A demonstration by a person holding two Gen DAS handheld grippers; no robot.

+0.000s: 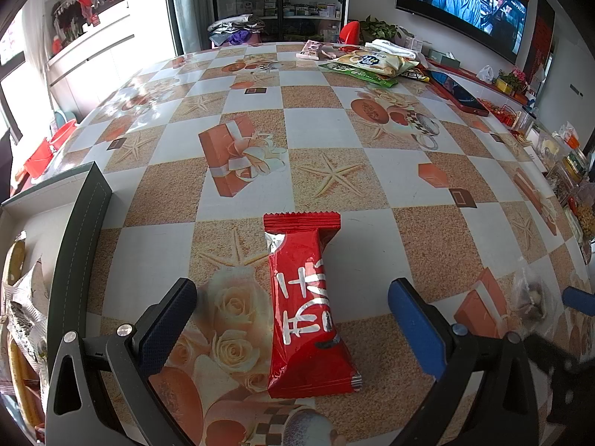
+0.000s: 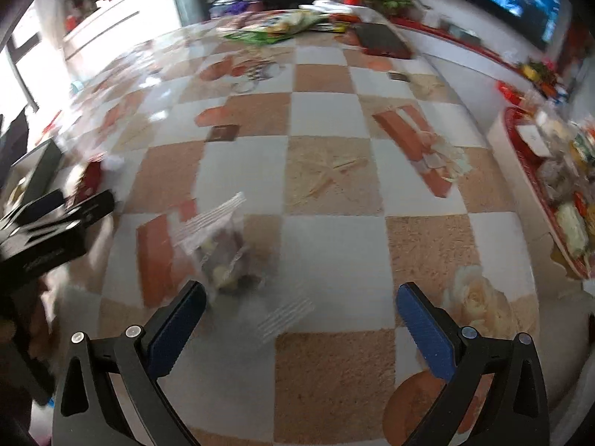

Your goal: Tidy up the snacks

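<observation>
A red snack bar wrapper (image 1: 308,304) with white lettering lies flat on the patterned tablecloth, lengthwise between the fingers of my left gripper (image 1: 293,319). That gripper is open and its pads stand apart from the wrapper on both sides. At the left edge a dark-rimmed box (image 1: 80,230) holds several snack packets (image 1: 22,297). The right wrist view is blurred. My right gripper (image 2: 301,316) is open over the table, and a clear zip bag of nuts (image 2: 223,249) lies just ahead of its left finger. The same clear zip bag (image 1: 530,297) shows at the left view's right edge.
Green and white snack bags (image 1: 368,65) and a dark phone in a red case (image 1: 461,93) lie at the table's far side. A red tray of mixed snacks (image 2: 557,186) sits along the right edge. A television (image 1: 461,3) hangs on the back wall.
</observation>
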